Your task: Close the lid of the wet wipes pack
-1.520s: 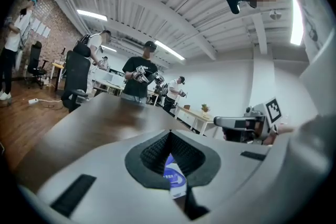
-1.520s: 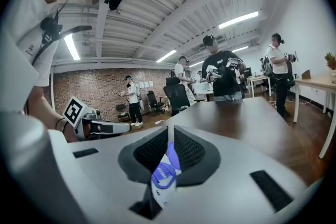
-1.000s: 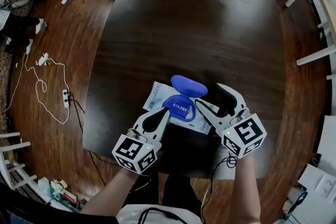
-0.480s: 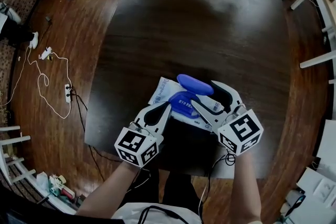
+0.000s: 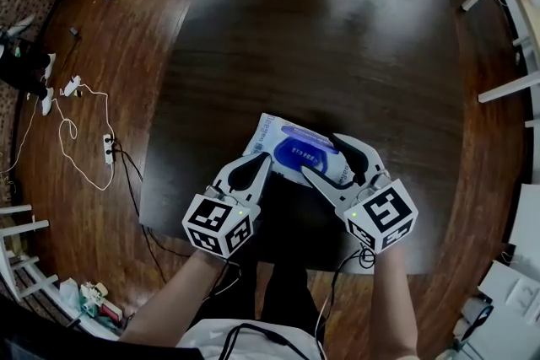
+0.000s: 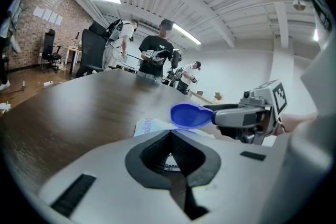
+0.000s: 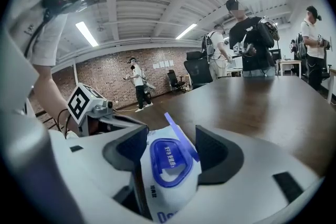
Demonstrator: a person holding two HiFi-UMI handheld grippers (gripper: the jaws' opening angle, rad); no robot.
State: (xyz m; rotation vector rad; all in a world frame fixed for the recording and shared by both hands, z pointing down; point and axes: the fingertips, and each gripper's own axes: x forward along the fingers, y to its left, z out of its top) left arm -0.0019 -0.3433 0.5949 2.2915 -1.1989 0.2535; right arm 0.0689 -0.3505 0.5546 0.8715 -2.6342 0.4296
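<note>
Between the jaws of the right tongs [image 7: 170,136], which stand wide apart and clamp nothing, lies the wet wipes pack [image 7: 157,202] with its blue frame [image 7: 167,162] facing up. Just past that frame rises the lid [image 7: 181,137], seen edge-on as a thin blue strip, tilted rather than flat. In the left gripper view one jaw of the right tongs touches the lid's edge.

The left tongs [image 6: 169,132] are closed, tips meeting, at the pack's corner on the side away from the right tongs. Whether they nip any of the film I cannot tell.

Half a second ago the lid stood folded back beyond the frame. Now, in the head view, it sits over the frame, and the right tongs have pushed in with it. I judge the swing mostly done but the lid not yet snapped, so it needs a press down onto the frame while the left tongs steady the pack.

Beyond both tongs the dark desk [image 5: 321,29] runs on.
</note>
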